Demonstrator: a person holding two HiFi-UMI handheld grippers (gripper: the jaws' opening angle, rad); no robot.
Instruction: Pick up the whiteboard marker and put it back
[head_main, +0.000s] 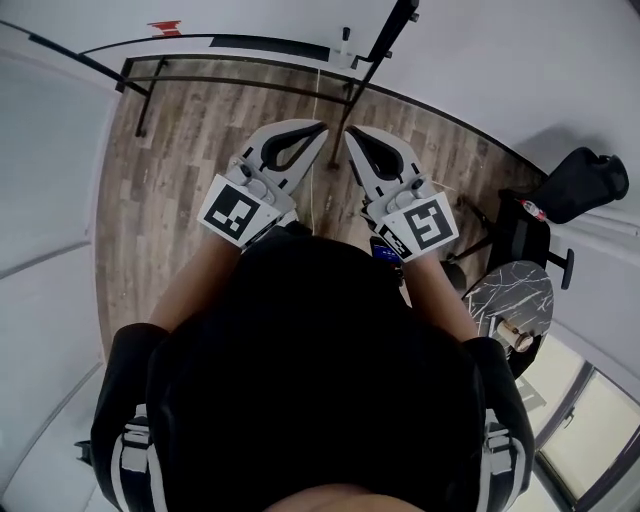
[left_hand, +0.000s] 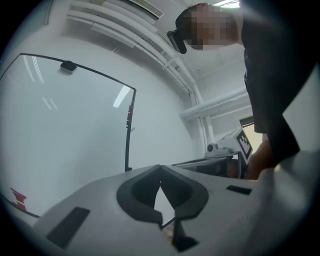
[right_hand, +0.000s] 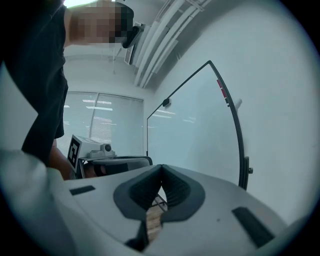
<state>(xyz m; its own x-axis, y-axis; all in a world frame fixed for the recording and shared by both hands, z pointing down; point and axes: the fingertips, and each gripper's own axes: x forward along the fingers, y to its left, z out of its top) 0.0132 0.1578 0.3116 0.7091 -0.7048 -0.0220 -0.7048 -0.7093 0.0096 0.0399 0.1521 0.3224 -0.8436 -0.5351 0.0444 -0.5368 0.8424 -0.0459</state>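
Note:
In the head view both grippers are held out level over the wooden floor, side by side, facing the whiteboard (head_main: 250, 43). My left gripper (head_main: 322, 127) is shut, its tips touching with nothing between them. My right gripper (head_main: 350, 133) is shut and empty too. A small white object with a dark cap (head_main: 346, 45), possibly the marker, sits at the board's right end; I cannot tell for certain. The left gripper view shows its jaws (left_hand: 160, 168) meeting in front of the whiteboard (left_hand: 65, 140). The right gripper view shows the same for its jaws (right_hand: 161, 167) before the whiteboard (right_hand: 195, 130).
The board's black stand and floor bar (head_main: 240, 85) cross the wooden floor (head_main: 180, 150) ahead. A black chair (head_main: 580, 180) and a small round marble-topped table (head_main: 515, 295) stand at the right. A red item (head_main: 165, 28) sits at the board's left.

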